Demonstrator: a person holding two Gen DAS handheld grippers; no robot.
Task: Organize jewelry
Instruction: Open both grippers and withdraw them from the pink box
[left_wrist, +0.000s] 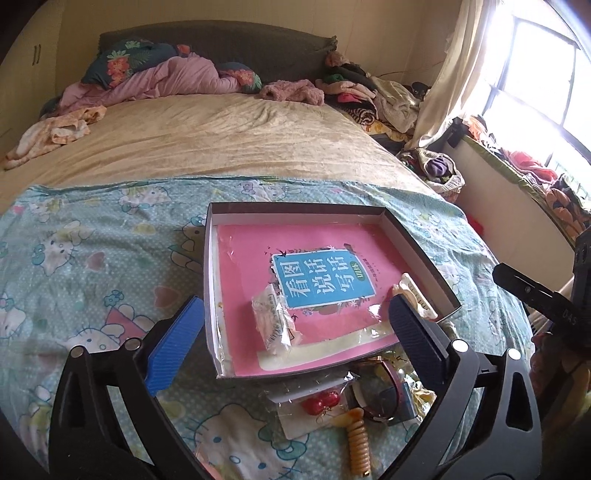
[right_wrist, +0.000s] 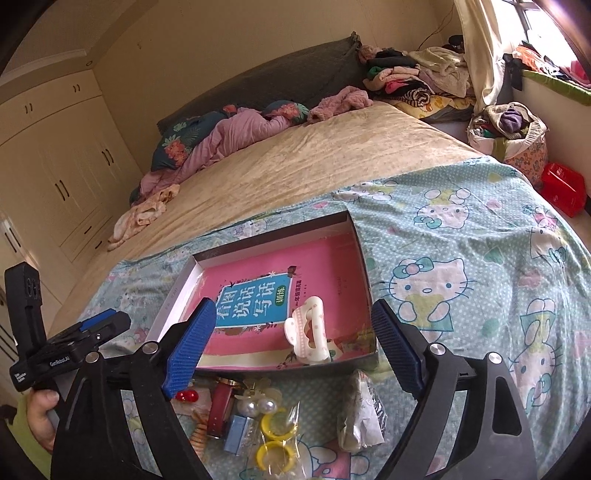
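Note:
A shallow box (left_wrist: 417, 240) (right_wrist: 364, 266) with a pink book inside lies on the Hello Kitty sheet. In it are a clear packet (left_wrist: 275, 319) and a white hair claw (left_wrist: 412, 295) (right_wrist: 308, 332). In front of the box lies a jewelry pile: red charm (left_wrist: 320, 402), orange spiral band (left_wrist: 358, 445), red watch strap (right_wrist: 219, 406), pearls (right_wrist: 256, 406), yellow rings in a bag (right_wrist: 275, 439), a grey packet (right_wrist: 360, 410). My left gripper (left_wrist: 291, 343) is open over the box's near edge. My right gripper (right_wrist: 293, 350) is open above the hair claw.
The bed (left_wrist: 207, 136) stretches beyond, with pink bedding (left_wrist: 166, 79) and clothes piles (right_wrist: 413, 81) at the headboard. A basket (right_wrist: 513, 129) and a red box (right_wrist: 563, 188) stand on the floor at right. Wardrobes (right_wrist: 55, 162) are at left.

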